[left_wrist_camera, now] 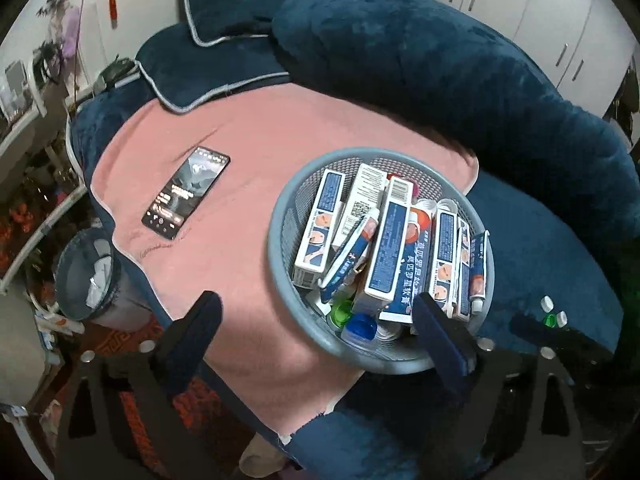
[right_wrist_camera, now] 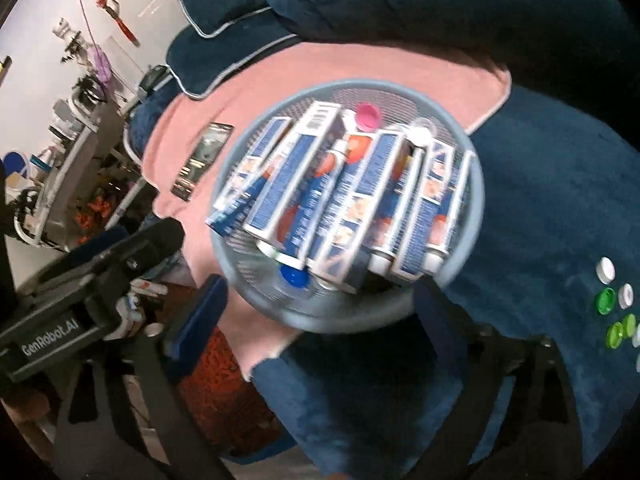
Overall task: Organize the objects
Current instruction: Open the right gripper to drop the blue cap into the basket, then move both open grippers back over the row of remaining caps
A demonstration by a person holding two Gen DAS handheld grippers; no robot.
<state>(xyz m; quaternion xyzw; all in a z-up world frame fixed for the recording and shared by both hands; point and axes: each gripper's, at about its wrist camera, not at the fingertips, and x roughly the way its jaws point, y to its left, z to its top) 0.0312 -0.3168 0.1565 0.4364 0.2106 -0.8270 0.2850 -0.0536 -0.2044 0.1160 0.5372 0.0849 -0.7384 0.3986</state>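
Observation:
A round grey mesh basket (left_wrist_camera: 280, 216) sits on a pink towel (left_wrist_camera: 248, 132) and holds several blue-and-white ointment boxes (left_wrist_camera: 390, 248), tubes (left_wrist_camera: 348, 256) and bottle caps (left_wrist_camera: 360, 326). My left gripper (left_wrist_camera: 320, 320) is open and empty, its right finger over the basket's near rim. In the right wrist view the basket (right_wrist_camera: 476, 184) is just beyond my right gripper (right_wrist_camera: 320, 304), which is open and empty. Loose green and white caps (right_wrist_camera: 606, 298) lie on the blue cushion at the right; they also show in the left wrist view (left_wrist_camera: 554, 316).
A phone (left_wrist_camera: 186, 192) lies on the towel left of the basket. Dark blue sofa cushions (left_wrist_camera: 420, 60) rise behind. A grey waste bin (left_wrist_camera: 86, 276) stands on the floor at the left. The left gripper's body (right_wrist_camera: 92, 280) shows at the left of the right wrist view.

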